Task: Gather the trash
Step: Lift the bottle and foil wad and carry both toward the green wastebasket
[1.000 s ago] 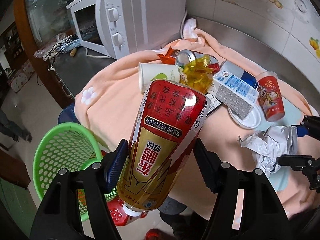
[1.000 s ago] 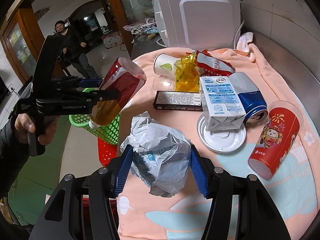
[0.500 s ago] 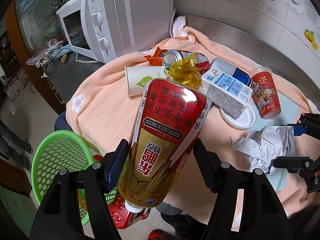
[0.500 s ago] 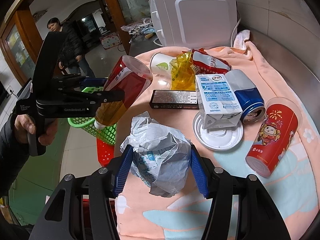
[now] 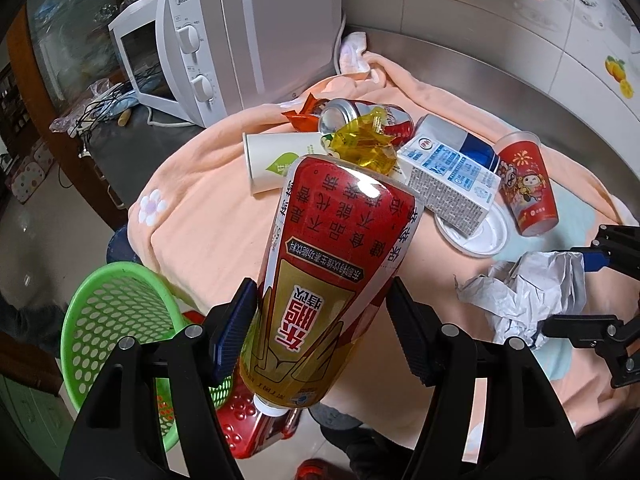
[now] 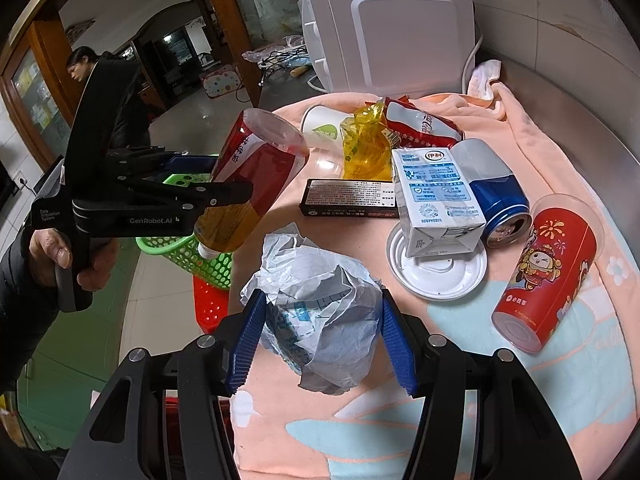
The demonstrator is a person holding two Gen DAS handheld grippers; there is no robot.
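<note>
My left gripper [image 5: 320, 332] is shut on a red and gold drink bottle [image 5: 332, 264], held cap-down off the left edge of the peach cloth [image 5: 208, 208]; the bottle also shows in the right wrist view [image 6: 248, 188]. A green basket [image 5: 116, 328] sits on the floor below left, over a red basket [image 5: 240, 416]. My right gripper [image 6: 320, 340] is shut on a crumpled paper wad [image 6: 320, 316], which also shows in the left wrist view [image 5: 524, 296].
On the cloth lie a milk carton [image 6: 432, 192] on a white lid [image 6: 436, 268], a blue can [image 6: 496, 192], a red cup [image 6: 548, 268], a black box [image 6: 348, 200], a yellow wrapper [image 6: 364, 144], a paper cup [image 6: 324, 128]. A microwave [image 5: 228, 40] stands behind.
My left gripper with the bottle has shifted right, toward the cloth, so the green basket sits farther left in its view. The right gripper keeps its hold on the paper wad.
</note>
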